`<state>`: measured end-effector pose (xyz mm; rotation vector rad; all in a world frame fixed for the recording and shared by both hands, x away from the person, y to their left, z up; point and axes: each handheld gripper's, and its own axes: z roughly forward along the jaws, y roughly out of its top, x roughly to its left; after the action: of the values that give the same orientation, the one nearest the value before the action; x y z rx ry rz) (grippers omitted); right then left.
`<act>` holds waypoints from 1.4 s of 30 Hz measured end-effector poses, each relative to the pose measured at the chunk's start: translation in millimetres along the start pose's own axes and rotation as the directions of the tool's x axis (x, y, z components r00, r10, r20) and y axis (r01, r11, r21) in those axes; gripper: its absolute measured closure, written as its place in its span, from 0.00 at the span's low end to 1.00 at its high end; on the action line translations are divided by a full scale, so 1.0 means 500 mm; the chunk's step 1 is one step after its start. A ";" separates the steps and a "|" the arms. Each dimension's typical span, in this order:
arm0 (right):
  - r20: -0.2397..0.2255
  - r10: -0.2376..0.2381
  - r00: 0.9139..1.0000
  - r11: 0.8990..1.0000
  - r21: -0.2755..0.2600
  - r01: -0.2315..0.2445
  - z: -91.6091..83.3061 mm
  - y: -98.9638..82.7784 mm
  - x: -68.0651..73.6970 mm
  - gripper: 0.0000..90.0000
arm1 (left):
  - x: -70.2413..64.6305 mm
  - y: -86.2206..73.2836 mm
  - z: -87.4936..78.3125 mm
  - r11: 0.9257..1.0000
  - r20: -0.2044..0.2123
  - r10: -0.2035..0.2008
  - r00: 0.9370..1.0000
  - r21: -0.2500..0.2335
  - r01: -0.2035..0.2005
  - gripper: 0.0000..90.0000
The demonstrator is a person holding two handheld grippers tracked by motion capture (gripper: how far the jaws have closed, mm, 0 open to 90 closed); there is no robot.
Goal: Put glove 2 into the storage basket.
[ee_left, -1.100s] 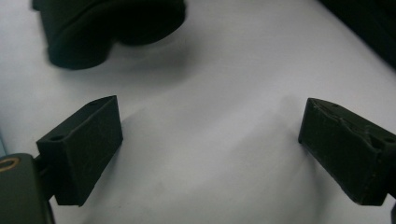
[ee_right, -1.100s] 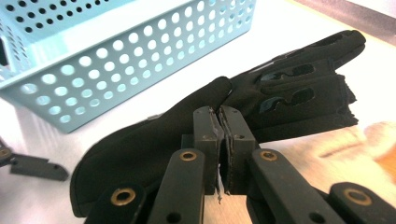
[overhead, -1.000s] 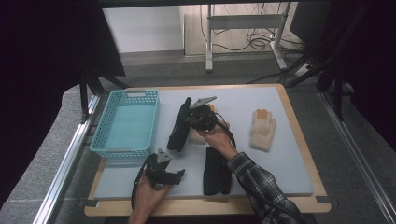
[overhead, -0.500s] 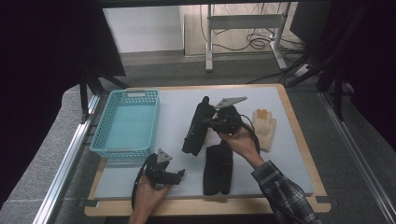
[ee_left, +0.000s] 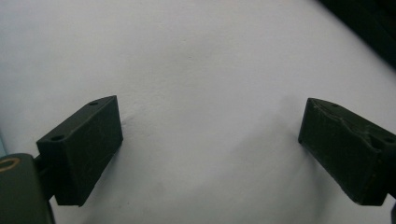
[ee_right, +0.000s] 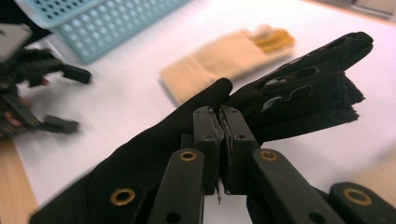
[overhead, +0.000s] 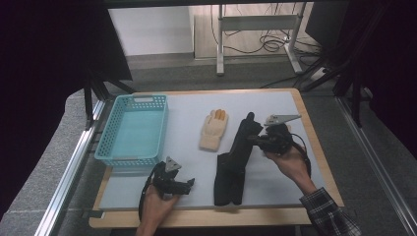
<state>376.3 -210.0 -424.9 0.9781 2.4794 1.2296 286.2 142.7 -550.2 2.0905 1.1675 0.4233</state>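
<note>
right hand-held gripper (ee_right: 223,122) pinches the black glove (overhead: 240,147) (long axis front-to-back), fingertips pointing away.

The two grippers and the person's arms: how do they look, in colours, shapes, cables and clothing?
Both are black. The left gripper has blocky, square-ended jaws and a small grey three-cornered plate on top. The right gripper has flat jaw bars with brass-coloured rivets, a larger grey plate and a black cable. The right arm wears a dark plaid sleeve.

My right gripper (ee_right: 223,140) has black jaws, brass-ringed screw holes and a grey three-cornered plate; my sleeve (overhead: 327,216) is dark plaid.
</note>
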 end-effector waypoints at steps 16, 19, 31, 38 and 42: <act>0.049 0.054 0.997 0.993 0.107 -0.059 0.083 -0.015 -0.065 0.93 | 0.000 0.000 -0.001 1.000 0.002 0.001 1.000 0.004 -0.001 0.07; 0.041 0.051 0.998 0.992 0.114 -0.056 0.107 0.002 -0.059 0.93 | 0.000 0.000 0.000 1.000 0.001 0.001 1.000 0.003 -0.001 0.07; 0.007 0.029 1.000 0.995 0.095 -0.029 0.176 0.073 -0.029 0.91 | 0.000 0.000 0.000 1.000 0.000 0.003 1.000 0.004 -0.003 0.07; -0.002 -0.028 1.000 0.997 0.071 0.028 0.231 0.124 0.018 0.77 | 0.001 0.000 0.000 1.000 0.000 0.003 1.000 0.002 -0.003 0.07; 0.018 -0.071 0.997 0.996 0.063 0.069 0.234 0.135 0.028 0.69 | 0.000 0.000 0.000 1.000 0.000 0.002 1.000 0.002 -0.002 0.07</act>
<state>449.9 -97.9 -445.5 0.9052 2.5275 1.1229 286.2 143.0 -550.2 2.0939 1.1658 0.4229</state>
